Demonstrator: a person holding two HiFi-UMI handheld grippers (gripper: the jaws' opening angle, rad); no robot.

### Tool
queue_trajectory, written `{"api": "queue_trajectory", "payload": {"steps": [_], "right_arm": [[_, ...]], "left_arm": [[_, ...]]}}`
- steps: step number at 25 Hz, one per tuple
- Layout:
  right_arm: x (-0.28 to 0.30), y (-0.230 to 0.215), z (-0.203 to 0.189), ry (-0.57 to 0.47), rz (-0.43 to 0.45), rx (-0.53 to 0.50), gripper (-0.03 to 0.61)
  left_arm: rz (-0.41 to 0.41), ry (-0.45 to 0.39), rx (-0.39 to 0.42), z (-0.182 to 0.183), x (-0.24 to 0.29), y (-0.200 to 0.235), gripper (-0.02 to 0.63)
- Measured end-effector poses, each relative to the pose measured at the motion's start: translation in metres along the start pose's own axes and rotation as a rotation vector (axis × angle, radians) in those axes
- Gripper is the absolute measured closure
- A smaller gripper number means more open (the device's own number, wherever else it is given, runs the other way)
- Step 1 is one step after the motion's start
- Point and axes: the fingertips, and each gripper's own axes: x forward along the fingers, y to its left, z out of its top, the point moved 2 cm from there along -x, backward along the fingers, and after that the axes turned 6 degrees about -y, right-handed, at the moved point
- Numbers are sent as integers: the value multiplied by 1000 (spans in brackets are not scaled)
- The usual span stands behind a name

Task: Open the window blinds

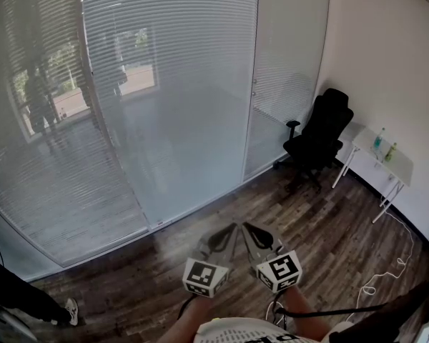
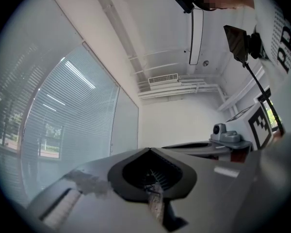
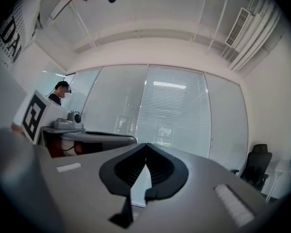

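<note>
Slatted white window blinds (image 1: 171, 56) hang shut behind the glass wall ahead; they also show in the left gripper view (image 2: 63, 110) and the right gripper view (image 3: 169, 110). Daylight and greenery show faintly through the slats. My left gripper (image 1: 229, 230) and right gripper (image 1: 249, 228) are held side by side low in the head view, well short of the glass. Both point roughly level toward the wall. The left gripper's (image 2: 148, 150) jaws meet at the tip with nothing held. The right gripper's (image 3: 146, 144) jaws are also shut and hold nothing.
A black office chair (image 1: 320, 131) stands at the right by the glass. A small white table (image 1: 397, 168) with bottles sits against the right wall. A white cable (image 1: 386, 270) trails over the wood floor. A person's leg and shoe (image 1: 28, 299) show at lower left.
</note>
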Motion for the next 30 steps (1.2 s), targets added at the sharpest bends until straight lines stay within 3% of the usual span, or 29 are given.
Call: {"api": "queue_trajectory", "payload": {"steps": [19,30], "right_arm": [[18,1,-16,32,-16,29,569],[38,-34,-25,21,-22,40,568]], "left_arm": [[-15,5,-7,-5,-2,17,611],[-27,10,-20,-16,32,30,611]]}}
